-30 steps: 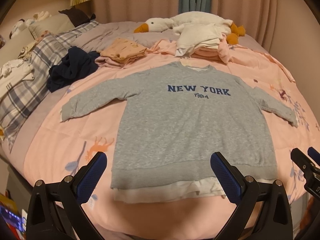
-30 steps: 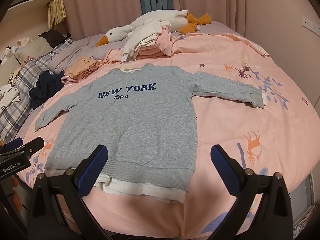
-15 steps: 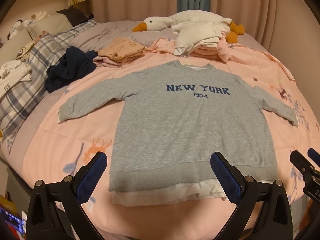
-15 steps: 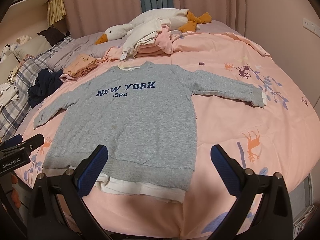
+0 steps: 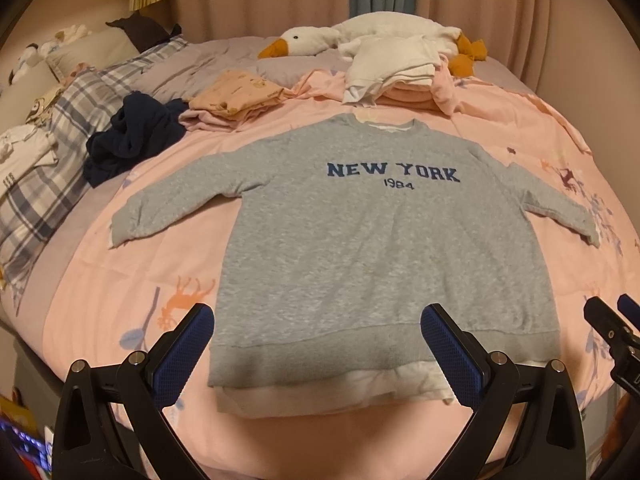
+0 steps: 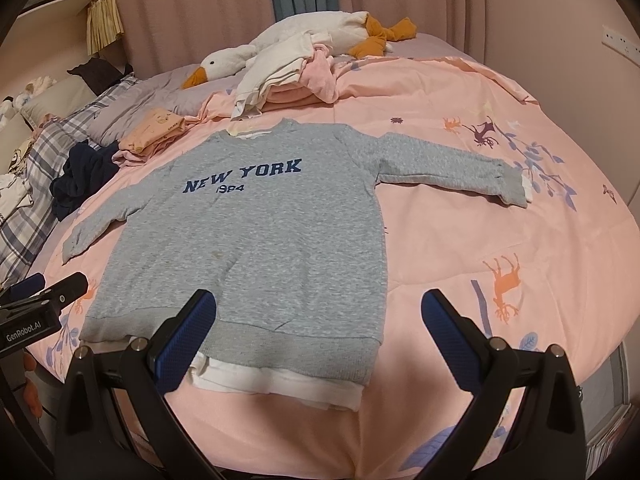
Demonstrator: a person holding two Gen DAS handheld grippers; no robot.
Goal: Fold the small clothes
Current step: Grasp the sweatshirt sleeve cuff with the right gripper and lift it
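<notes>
A grey "NEW YORK 1984" sweatshirt (image 5: 376, 248) with a white under-hem lies flat, front up, sleeves spread, on the pink bedspread (image 5: 120, 280); it also shows in the right wrist view (image 6: 256, 240). My left gripper (image 5: 316, 348) is open and empty, held just short of the hem, left of its middle. My right gripper (image 6: 320, 336) is open and empty, at the hem's right corner. The right gripper's tip shows at the edge of the left wrist view (image 5: 612, 332); the left gripper's tip shows in the right wrist view (image 6: 44, 300).
Behind the sweatshirt lie a folded peach garment (image 5: 236, 92), a pile of white and pink clothes (image 5: 396, 72), a crumpled navy garment (image 5: 132, 136) and a plush goose (image 5: 320, 38). Plaid pillows (image 5: 44, 172) lie at the left. The bed's near edge runs just below the hem.
Both grippers have shifted slightly, so the sweatshirt sits a little differently in view. The jaws stay open. The sweatshirt has not moved.
</notes>
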